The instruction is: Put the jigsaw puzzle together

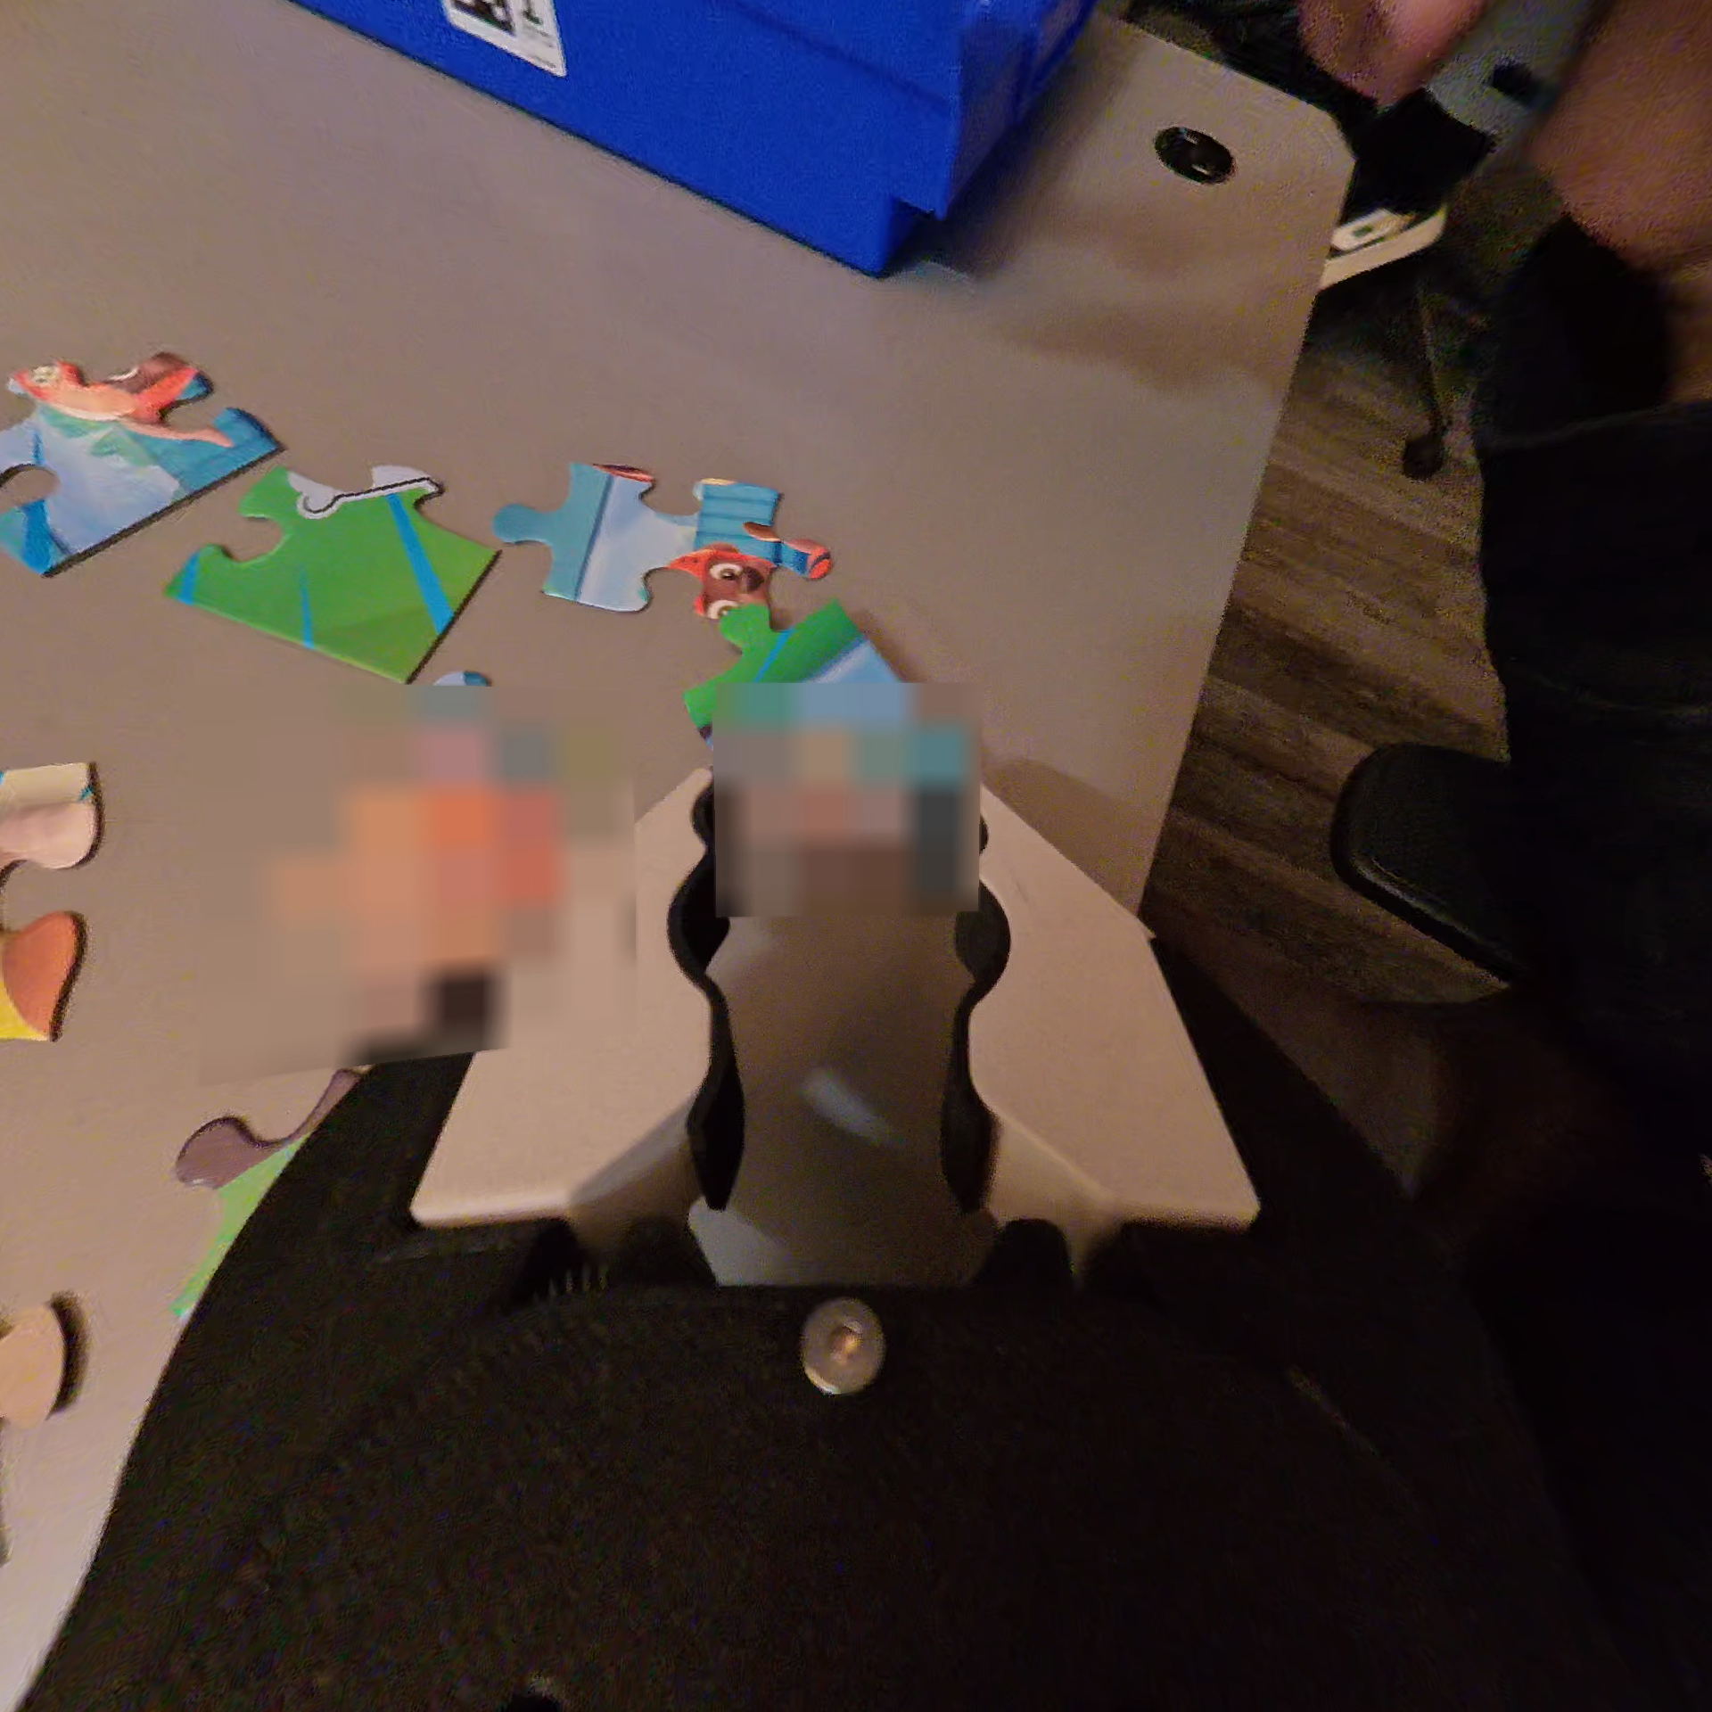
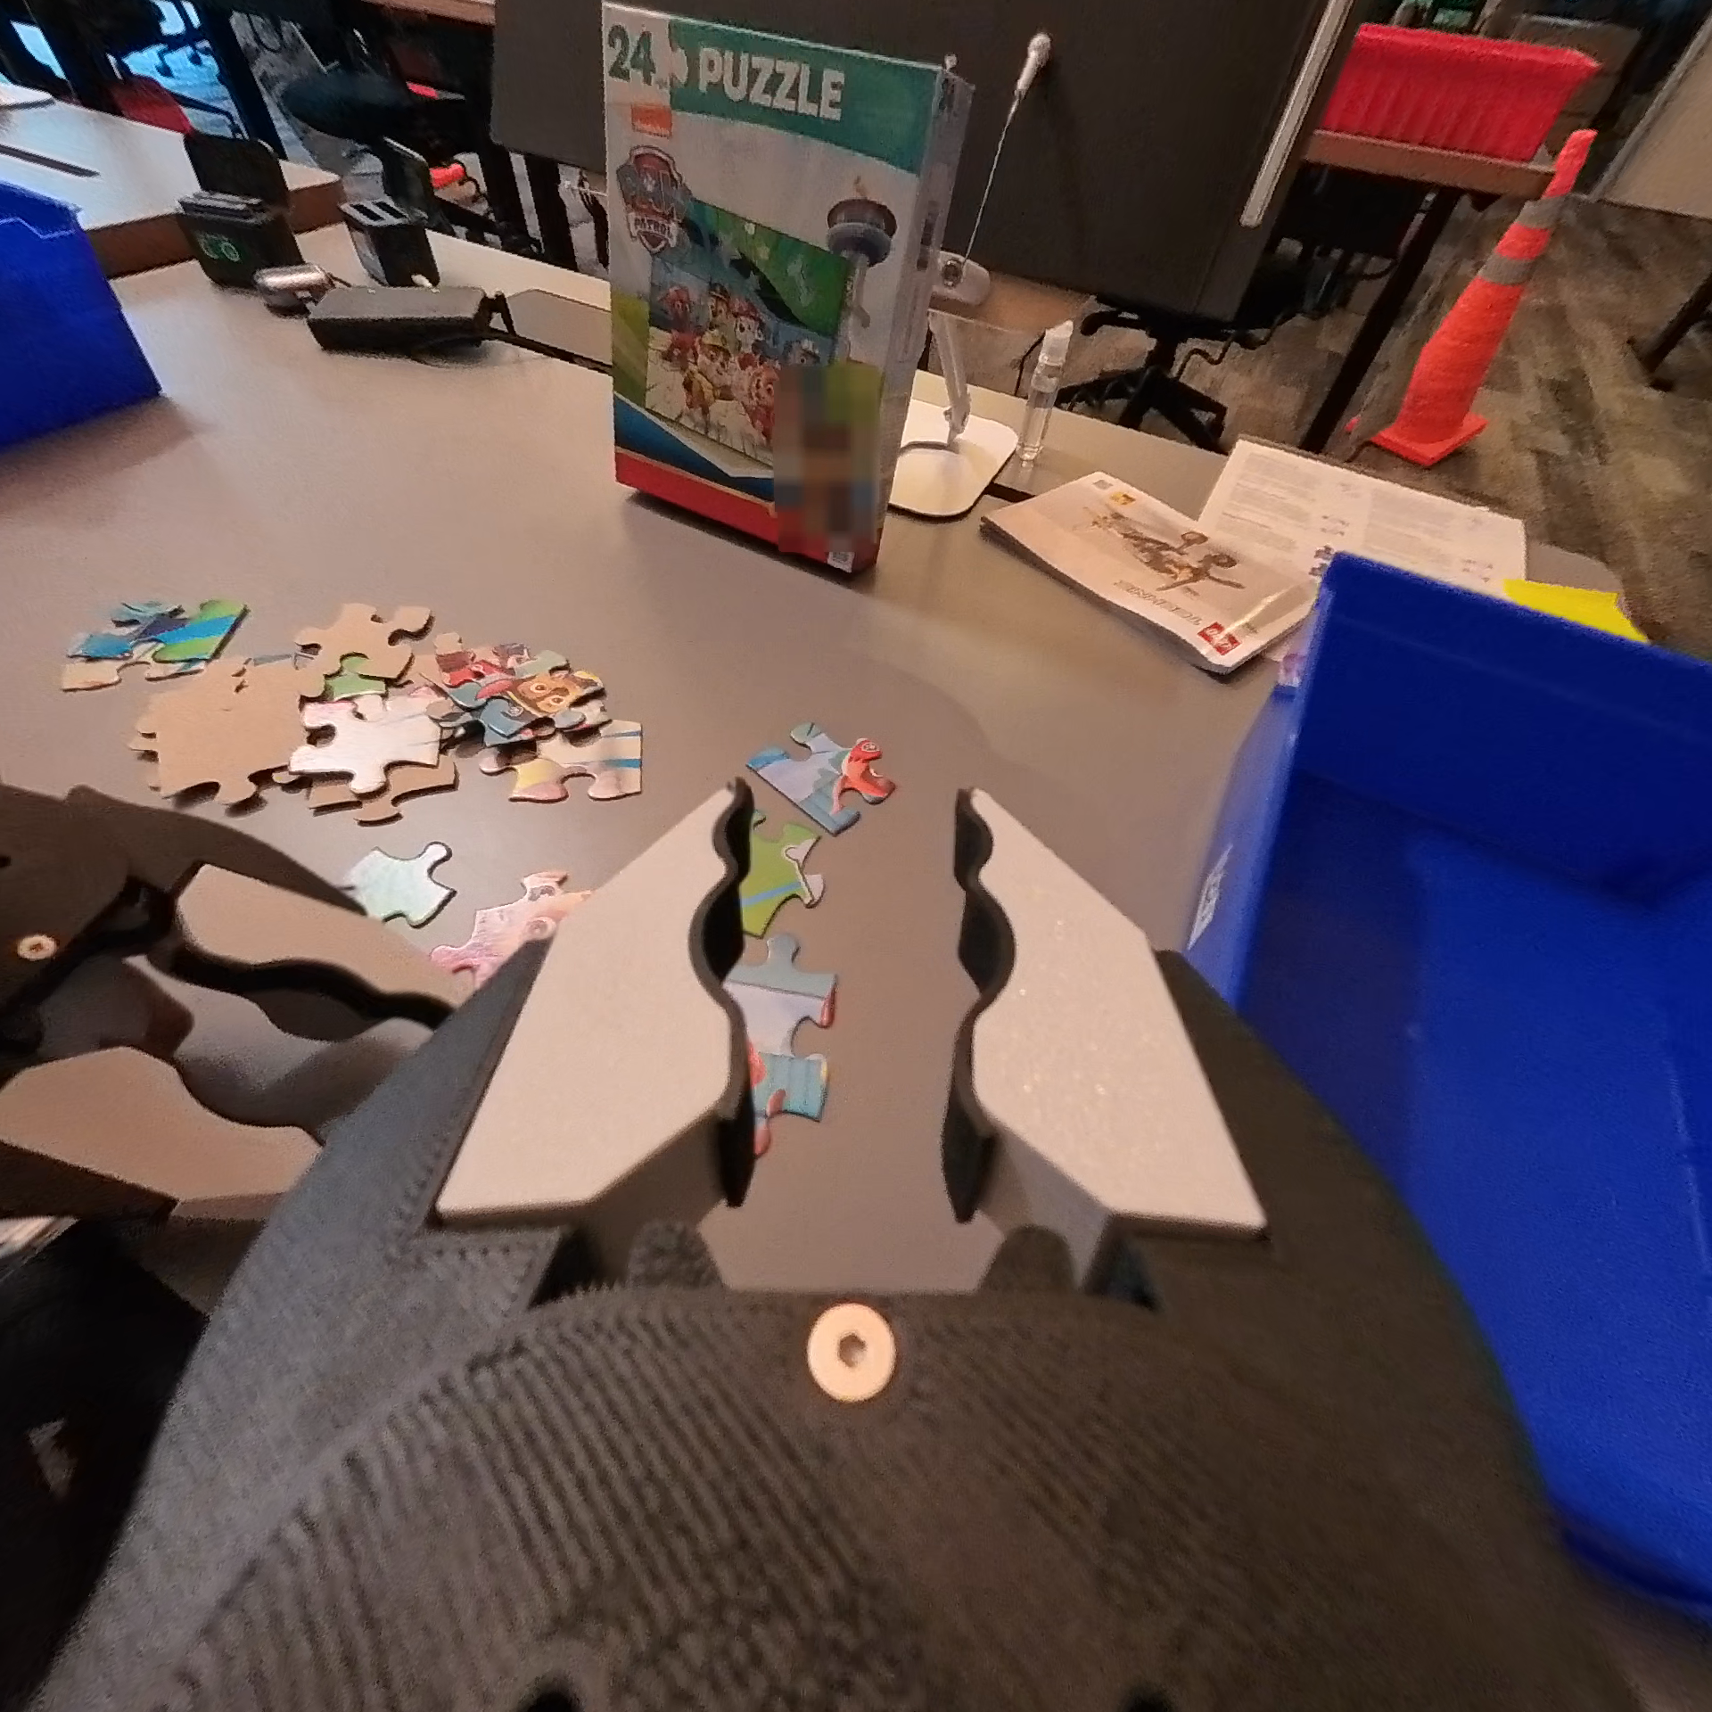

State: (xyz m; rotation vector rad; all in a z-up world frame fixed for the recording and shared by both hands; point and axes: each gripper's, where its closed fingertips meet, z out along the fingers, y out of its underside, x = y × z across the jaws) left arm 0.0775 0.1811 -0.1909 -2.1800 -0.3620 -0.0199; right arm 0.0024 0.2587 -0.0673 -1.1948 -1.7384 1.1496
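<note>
1. At the far left of the right wrist view, a corner of a blue bin (image 2: 46, 324) is cut off by the frame, and its inside is out of sight.
2. The left gripper (image 1: 843, 834) lies low over the grey table (image 1: 556, 306) with its fingers well apart. A green and blue puzzle piece (image 1: 787, 662) reaches in between the tips. A mosaic patch covers the pads, so I cannot tell whether they press on it.
3. A loose heap of puzzle pieces (image 2: 371, 723) lies on the table, some with the brown back up.
4. Behind them a puzzle box (image 2: 769, 306) stands upright and closed.
5. The right gripper (image 2: 852, 806) hangs above the table, pointing toward the box. Its jaws are parted with nothing between the pads. Through the gap a green piece (image 2: 778, 871) and a pale blue piece (image 2: 783, 1010) show, lying flat on the table. A red and blue piece (image 2: 824, 774) lies just beyond the tips.
6. At the right, a large blue bin (image 2: 1482, 704) stands just beside the right gripper. Only its blue walls show, and its floor is cut off.
</note>
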